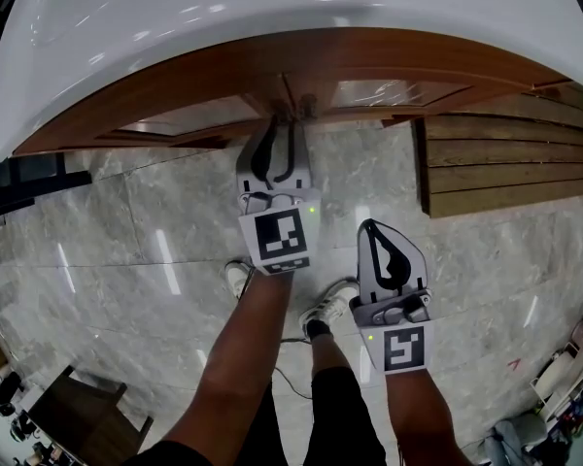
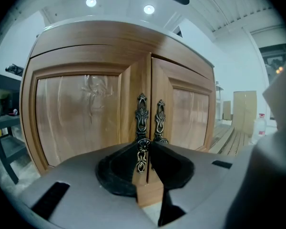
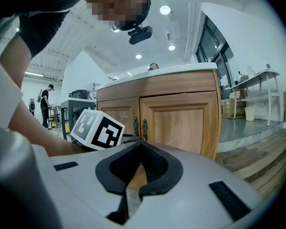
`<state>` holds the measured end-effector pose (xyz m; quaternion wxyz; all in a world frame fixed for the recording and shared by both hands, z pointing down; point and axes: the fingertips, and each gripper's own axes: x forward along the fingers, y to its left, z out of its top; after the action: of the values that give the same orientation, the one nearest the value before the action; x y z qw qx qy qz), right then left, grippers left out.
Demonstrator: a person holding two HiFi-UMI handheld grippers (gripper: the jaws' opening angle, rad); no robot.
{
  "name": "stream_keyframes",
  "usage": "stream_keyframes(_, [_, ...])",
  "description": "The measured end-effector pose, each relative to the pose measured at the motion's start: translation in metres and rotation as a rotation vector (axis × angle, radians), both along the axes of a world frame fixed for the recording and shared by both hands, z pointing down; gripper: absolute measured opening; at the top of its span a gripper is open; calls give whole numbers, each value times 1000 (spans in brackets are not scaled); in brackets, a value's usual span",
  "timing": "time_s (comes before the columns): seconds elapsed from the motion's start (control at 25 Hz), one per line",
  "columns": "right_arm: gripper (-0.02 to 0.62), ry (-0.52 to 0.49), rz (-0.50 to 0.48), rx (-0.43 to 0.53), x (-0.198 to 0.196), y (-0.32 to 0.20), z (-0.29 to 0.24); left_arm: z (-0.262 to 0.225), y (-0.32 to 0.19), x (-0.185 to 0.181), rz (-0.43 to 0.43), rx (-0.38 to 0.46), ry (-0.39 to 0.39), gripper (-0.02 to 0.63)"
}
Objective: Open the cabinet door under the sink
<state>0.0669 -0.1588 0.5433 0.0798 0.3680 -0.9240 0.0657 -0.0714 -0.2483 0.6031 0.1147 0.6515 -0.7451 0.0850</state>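
The wooden cabinet stands under a white sink top, and both of its doors look closed. Two ornate metal handles sit side by side at the seam: the left door's handle and the right door's handle. My left gripper reaches to the seam. In the left gripper view its jaws are closed on the lower part of the left door's handle. My right gripper hangs back over the floor, shut with nothing in it, and points at the cabinet.
A slatted wooden platform lies on the marble floor right of the cabinet. The person's shoes stand just behind the grippers. A dark shelf unit stands left of the cabinet. Dark furniture sits at lower left.
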Motion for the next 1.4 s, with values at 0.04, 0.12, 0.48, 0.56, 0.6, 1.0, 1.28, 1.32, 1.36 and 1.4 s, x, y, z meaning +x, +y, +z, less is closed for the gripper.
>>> stream_keyframes(0.04, [18, -3, 0, 2, -1, 1, -1, 0, 1, 0, 4, -2, 7, 97])
stream_keyframes(0.12, [18, 0, -9, -1, -2, 6, 0, 1, 5, 1, 12, -4, 18, 95])
stream_keyframes(0.48, [18, 5, -6, 9, -4, 12, -2, 2, 23, 8, 72, -5, 32, 95])
stream_keyframes(0.56, [18, 8, -9, 14, -4, 13, -3, 1, 28, 10, 88, 2, 34, 95])
stream_keyframes(0.6, [18, 8, -9, 15, -4, 14, -3, 0, 32, 12, 98, 7, 36, 95])
stream_keyframes(1.0, [18, 6, -1, 25, -15, 35, -5, -7, 78, 17, 234, 26, 21, 95])
stream_keyframes(1.28, [18, 7, -34, 40, -38, 49, -6, -10, 112, 18, 319, 18, -28, 95])
stream_keyframes(1.32, [18, 7, -36, 39, -42, 50, -7, -10, 118, 17, 332, 13, -30, 95])
stream_keyframes(1.36, [18, 8, -42, 39, -46, 52, -8, -10, 124, 16, 344, 7, -32, 95])
stream_keyframes(1.4, [18, 11, -51, 43, -51, 54, -10, -10, 131, 16, 354, 2, -33, 95])
